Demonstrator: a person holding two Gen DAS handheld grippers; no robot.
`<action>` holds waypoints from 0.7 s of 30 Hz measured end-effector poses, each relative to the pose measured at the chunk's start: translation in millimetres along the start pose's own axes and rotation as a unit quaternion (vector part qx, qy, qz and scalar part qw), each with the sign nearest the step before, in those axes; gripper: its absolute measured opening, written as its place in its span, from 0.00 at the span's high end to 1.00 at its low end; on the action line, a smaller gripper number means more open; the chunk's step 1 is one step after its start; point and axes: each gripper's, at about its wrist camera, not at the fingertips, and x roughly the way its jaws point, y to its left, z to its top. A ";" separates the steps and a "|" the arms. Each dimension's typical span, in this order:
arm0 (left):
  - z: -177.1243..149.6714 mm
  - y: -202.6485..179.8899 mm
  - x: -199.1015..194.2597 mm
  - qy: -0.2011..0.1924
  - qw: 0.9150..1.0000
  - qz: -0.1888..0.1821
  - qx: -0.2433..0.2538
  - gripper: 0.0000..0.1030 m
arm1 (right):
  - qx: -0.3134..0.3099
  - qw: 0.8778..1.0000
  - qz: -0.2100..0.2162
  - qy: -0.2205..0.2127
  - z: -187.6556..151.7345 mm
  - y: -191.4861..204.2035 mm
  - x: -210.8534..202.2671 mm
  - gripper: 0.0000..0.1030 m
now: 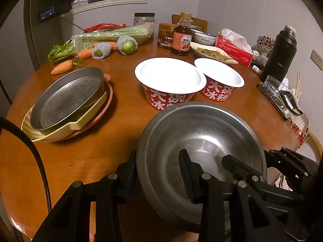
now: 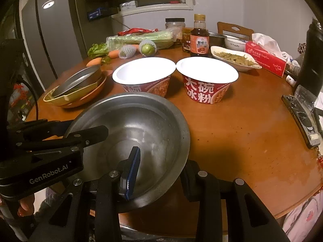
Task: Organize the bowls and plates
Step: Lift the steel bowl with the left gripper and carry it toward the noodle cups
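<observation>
A large steel bowl (image 1: 201,133) hangs tilted over the near edge of the round wooden table (image 1: 113,141), held from both sides. My left gripper (image 1: 158,155) is shut on its left wall, one finger inside and one outside. My right gripper (image 2: 163,157) is shut on the right rim of the steel bowl (image 2: 145,125), with the blue pad inside. Each gripper shows in the other's view: the right gripper (image 1: 248,155) and the left gripper (image 2: 84,127). Behind stand two red paper bowls (image 1: 167,74) (image 1: 220,72). At the left, a steel pan (image 1: 68,98) tops a cream dish and a pink plate.
Carrots, celery and netted fruit (image 1: 127,45) lie at the back left. A sauce bottle (image 1: 181,38), jars, a dish of greens (image 1: 212,53), a white bowl and a tissue box (image 1: 234,49) crowd the back. A black flask (image 1: 279,56) and small gadgets line the right edge.
</observation>
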 end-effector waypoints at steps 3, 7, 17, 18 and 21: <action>0.4 1.7 -1.7 -0.002 1.000 0.003 -0.003 0.61 | 0.005 1.000 0.008 -0.001 0.3 -1.6 -1.6 0.63; 1.3 4.3 -4.0 -0.004 1.000 0.010 -0.007 0.61 | 0.009 1.000 0.010 -0.006 1.1 -2.8 -5.0 0.62; 1.5 6.3 -16.4 -0.018 0.999 0.027 -0.009 0.59 | 0.019 1.000 0.001 -0.013 1.5 -9.7 -11.1 0.61; 1.6 6.5 -17.5 -0.019 0.999 0.029 -0.010 0.58 | 0.021 1.000 0.000 -0.016 1.9 -10.7 -12.8 0.61; 1.7 6.1 -19.9 -0.022 0.999 0.033 -0.009 0.57 | 0.023 1.000 0.001 -0.021 3.1 -13.1 -15.4 0.61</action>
